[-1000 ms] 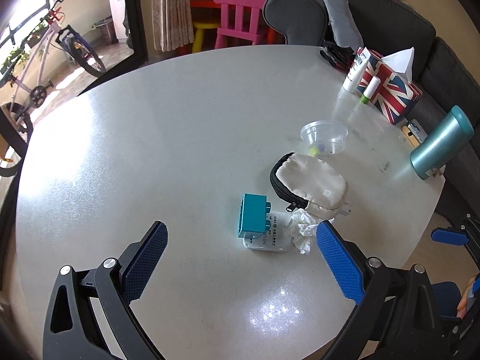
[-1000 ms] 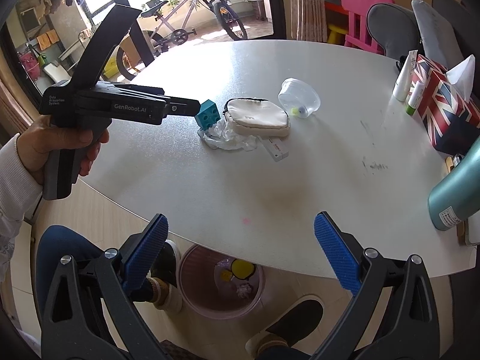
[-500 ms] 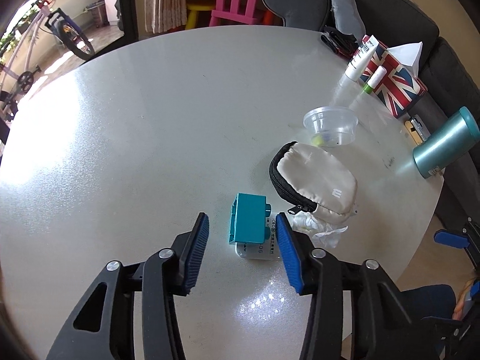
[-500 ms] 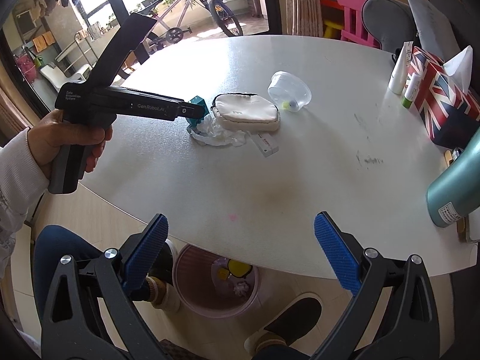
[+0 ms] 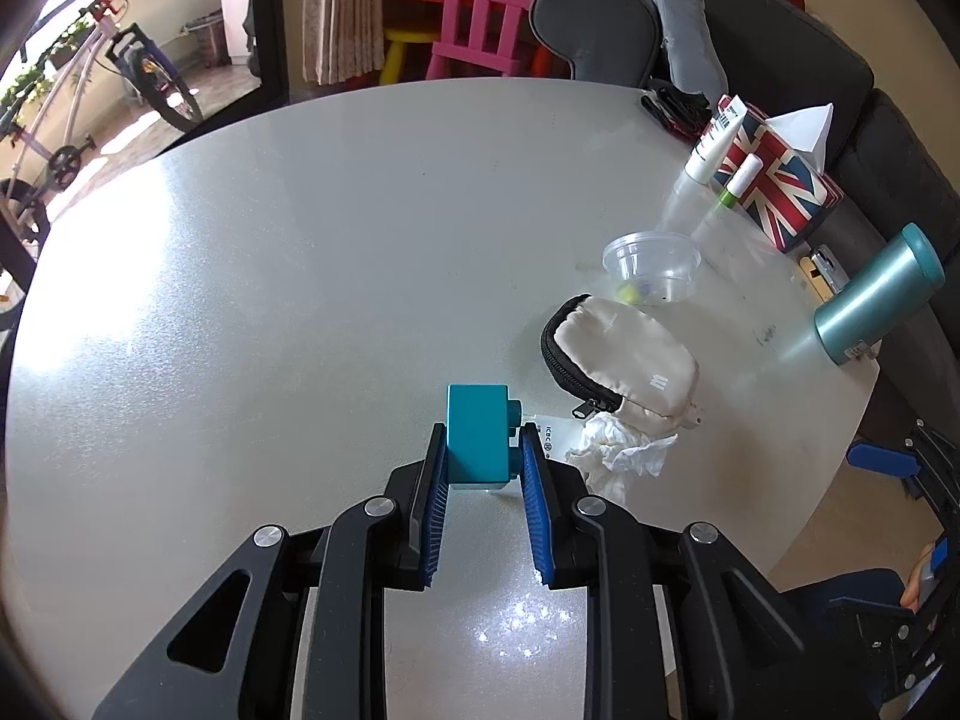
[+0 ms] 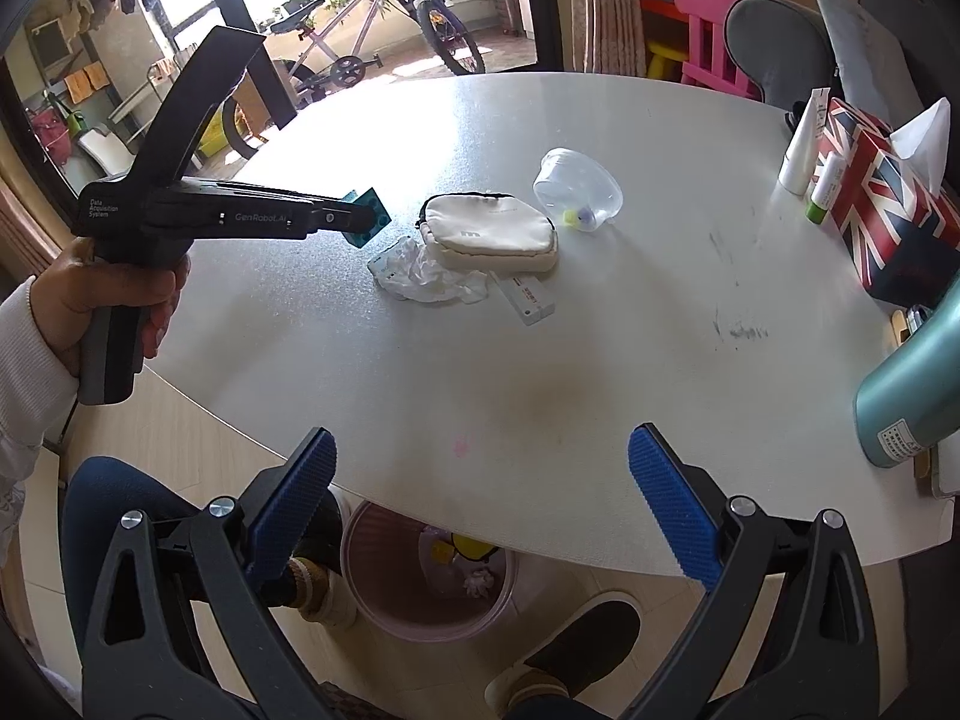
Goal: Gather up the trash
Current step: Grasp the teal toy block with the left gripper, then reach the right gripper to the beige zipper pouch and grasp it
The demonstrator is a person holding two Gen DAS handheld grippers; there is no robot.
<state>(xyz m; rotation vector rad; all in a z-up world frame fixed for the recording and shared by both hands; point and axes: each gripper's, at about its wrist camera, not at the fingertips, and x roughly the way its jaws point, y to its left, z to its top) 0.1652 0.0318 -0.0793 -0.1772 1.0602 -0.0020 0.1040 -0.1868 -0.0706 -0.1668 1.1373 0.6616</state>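
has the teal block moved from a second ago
Yes. The teal block sat on the white packet beside the pouch; now the left gripper holds it, slightly lifted.

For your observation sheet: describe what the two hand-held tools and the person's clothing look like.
Both tools are black plastic with silver screws and blue ribbed pads. The left tool has a pistol grip, a tall black fin and white lettering on its side. The left hand wears a white knit cuff. Dark blue trousers show below.
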